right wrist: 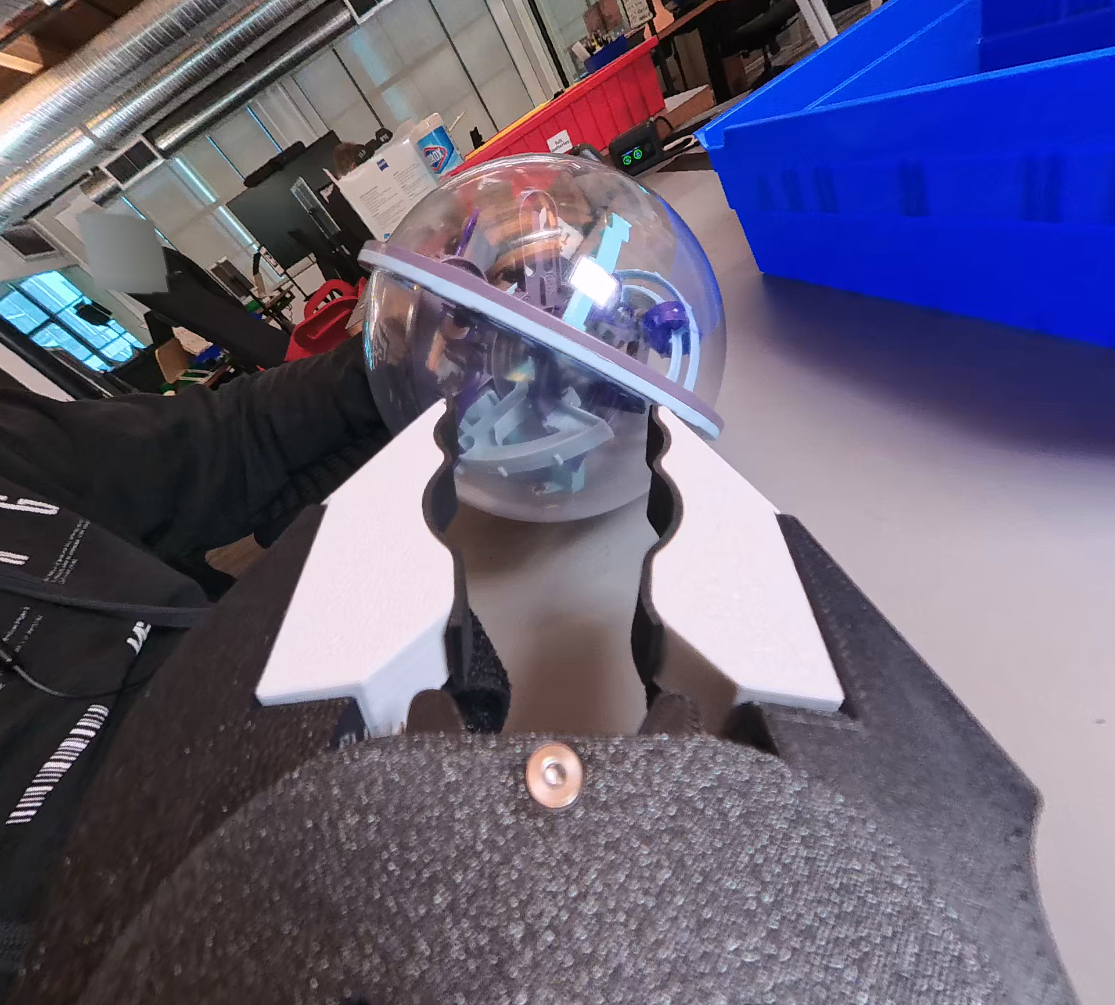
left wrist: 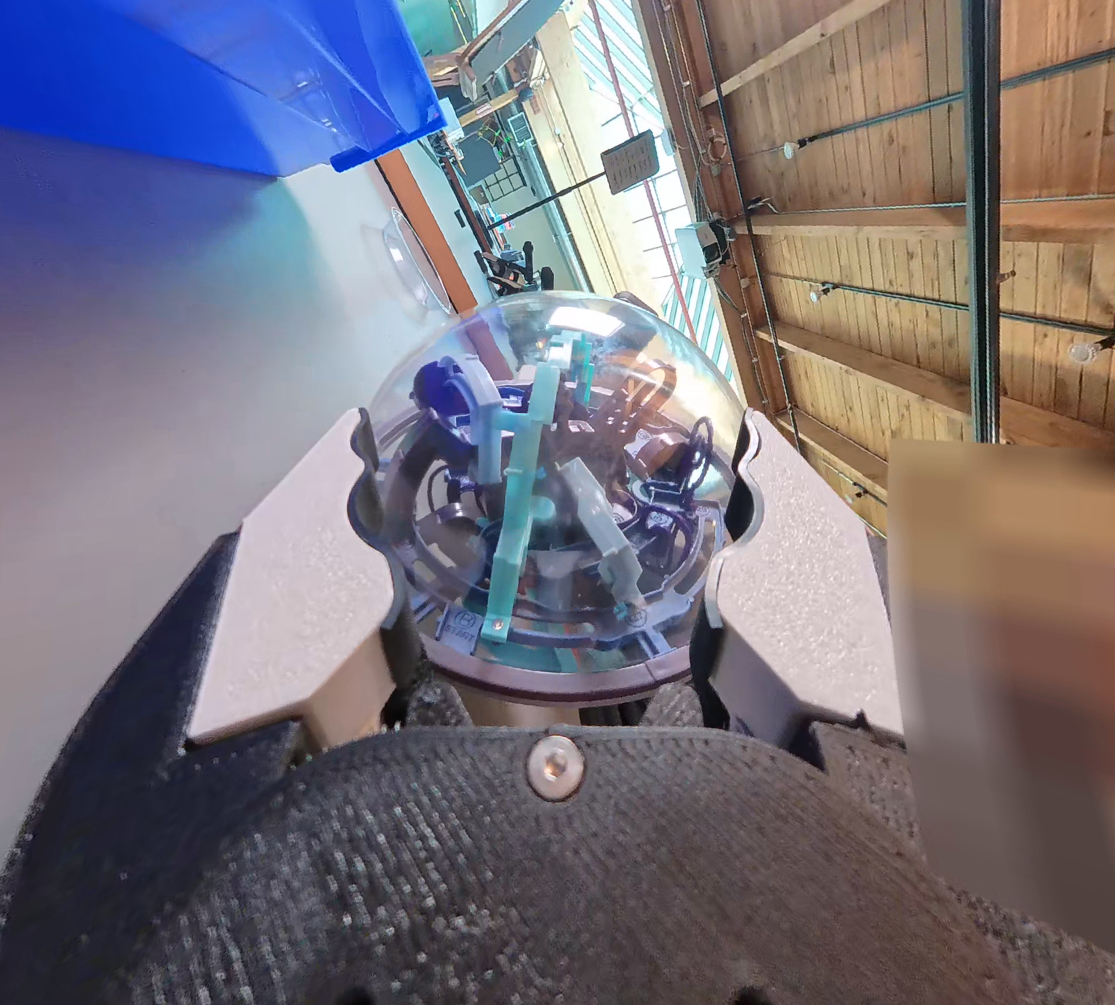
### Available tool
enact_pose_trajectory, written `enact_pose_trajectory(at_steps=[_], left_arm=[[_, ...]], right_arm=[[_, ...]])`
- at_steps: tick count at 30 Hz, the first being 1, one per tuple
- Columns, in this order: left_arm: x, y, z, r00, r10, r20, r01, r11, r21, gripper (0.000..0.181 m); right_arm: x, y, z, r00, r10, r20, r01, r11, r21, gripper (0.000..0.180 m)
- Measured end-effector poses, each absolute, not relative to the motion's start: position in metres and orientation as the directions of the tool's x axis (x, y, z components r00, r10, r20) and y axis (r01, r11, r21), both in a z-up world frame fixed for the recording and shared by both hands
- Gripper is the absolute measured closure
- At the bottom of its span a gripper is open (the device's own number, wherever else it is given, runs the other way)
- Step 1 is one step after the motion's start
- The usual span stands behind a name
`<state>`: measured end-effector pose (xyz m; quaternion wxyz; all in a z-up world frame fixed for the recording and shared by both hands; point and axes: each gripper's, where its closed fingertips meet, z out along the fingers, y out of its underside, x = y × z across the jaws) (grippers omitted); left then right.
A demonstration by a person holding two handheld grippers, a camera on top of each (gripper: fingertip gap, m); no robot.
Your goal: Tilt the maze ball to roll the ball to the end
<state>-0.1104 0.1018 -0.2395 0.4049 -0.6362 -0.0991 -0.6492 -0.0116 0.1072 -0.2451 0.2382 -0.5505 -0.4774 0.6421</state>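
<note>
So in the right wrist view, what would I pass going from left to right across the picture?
A person's black sleeve → the gripper's left finger → the clear maze ball → the gripper's right finger → bare grey table → the blue bin.

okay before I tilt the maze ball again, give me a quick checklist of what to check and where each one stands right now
1. Left gripper clamped on the maze ball: ok, both fingers press its sides.
2. Right gripper supporting the maze ball: cannot tell; its tips sit at the lower shell, contact unclear.
3. Small steel ball located: ok, it sits on the teal track near the start marker.
4. Equator ring level: not ok, it slants in the right wrist view.
5. Clearance from the blue bin: ok, apart from the maze ball.
6. Table below as a catch: ok.
</note>
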Motion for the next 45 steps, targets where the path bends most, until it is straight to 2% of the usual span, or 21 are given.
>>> enact_pose_trajectory(at_steps=[5, 10, 12, 15, 18, 20, 24, 30, 33, 37, 43, 45], left_arm=[[-0.112, 0.099, -0.239, 0.149, -0.411, 0.899, 0.649, -0.646, -0.403, 0.065], [-0.12, 0.095, -0.236, 0.21, -0.449, 0.868, 0.641, -0.608, -0.469, 0.069], [-0.125, 0.093, -0.226, 0.313, -0.529, 0.789, 0.603, -0.531, -0.595, 0.062], [-0.13, 0.089, -0.203, 0.534, -0.65, 0.54, 0.449, -0.323, -0.833, 0.05], [-0.103, 0.079, -0.208, 0.564, -0.716, 0.411, 0.248, -0.328, -0.912, 0.047], [-0.086, 0.075, -0.215, 0.52, -0.738, 0.43, 0.222, -0.369, -0.902, 0.049], [-0.092, 0.087, -0.217, 0.471, -0.671, 0.573, 0.344, -0.458, -0.819, 0.055], [-0.103, 0.096, -0.22, 0.387, -0.582, 0.715, 0.487, -0.529, -0.695, 0.064], [-0.105, 0.098, -0.22, 0.37, -0.57, 0.734, 0.515, -0.532, -0.673, 0.066], [-0.106, 0.098, -0.22, 0.367, -0.571, 0.734, 0.519, -0.53, -0.671, 0.067], [-0.105, 0.099, -0.22, 0.365, -0.57, 0.736, 0.525, -0.527, -0.668, 0.067], [-0.104, 0.1, -0.219, 0.356, -0.563, 0.746, 0.541, -0.527, -0.656, 0.067]], right_arm=[[-0.008, 0.108, -0.249, -0.254, 0.898, -0.361, 0.225, -0.308, -0.924, 0.116], [0.002, 0.088, -0.263, -0.276, 0.961, -0.034, 0.267, 0.043, -0.963, 0.107], [0.003, 0.08, -0.267, -0.284, 0.957, 0.05, 0.264, 0.128, -0.956, 0.103], [-0.002, 0.08, -0.268, -0.268, 0.962, 0.048, 0.266, 0.121, -0.956, 0.1], [-0.007, 0.084, -0.272, -0.256, 0.967, 0.019, 0.274, 0.092, -0.957, 0.101], [-0.008, 0.083, -0.273, -0.268, 0.963, -0.025, 0.286, 0.054, -0.957, 0.103], [-0.009, 0.086, -0.263, -0.26, 0.959, -0.115, 0.246, -0.049, -0.968, 0.115], [-0.01, 0.09, -0.26, -0.256, 0.943, -0.212, 0.249, -0.148, -0.957, 0.114], [-0.01, 0.089, -0.262, -0.262, 0.947, -0.187, 0.255, -0.119, -0.96, 0.111], [-0.01, 0.081, -0.273, -0.288, 0.95, -0.12, 0.306, -0.028, -0.952, 0.098], [-0.02, 0.086, -0.282, -0.215, 0.975, 0.061, 0.328, 0.131, -0.936, 0.091], [-0.024, 0.084, -0.282, -0.204, 0.976, 0.073, 0.328, 0.138, -0.934, 0.087]])
